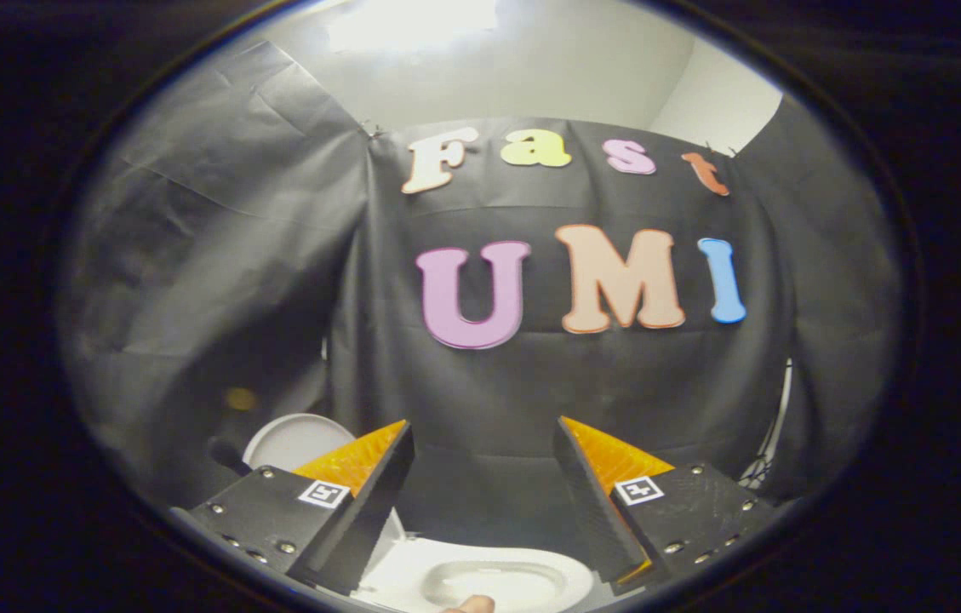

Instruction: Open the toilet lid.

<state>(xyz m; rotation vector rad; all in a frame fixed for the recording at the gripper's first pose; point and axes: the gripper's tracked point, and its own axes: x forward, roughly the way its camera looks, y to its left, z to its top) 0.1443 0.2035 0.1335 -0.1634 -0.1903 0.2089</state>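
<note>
- Gripper view: claw (pixel 480 434) gaped wide, fingers clasping nothing.
- White toilet (pixel 497 579) sat below, between the fingers; its lid (pixel 293 438) stood raised behind the left finger.

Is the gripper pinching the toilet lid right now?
No. The gripper is open with nothing between its fingers, and the white lid stands off beside one finger.
</note>
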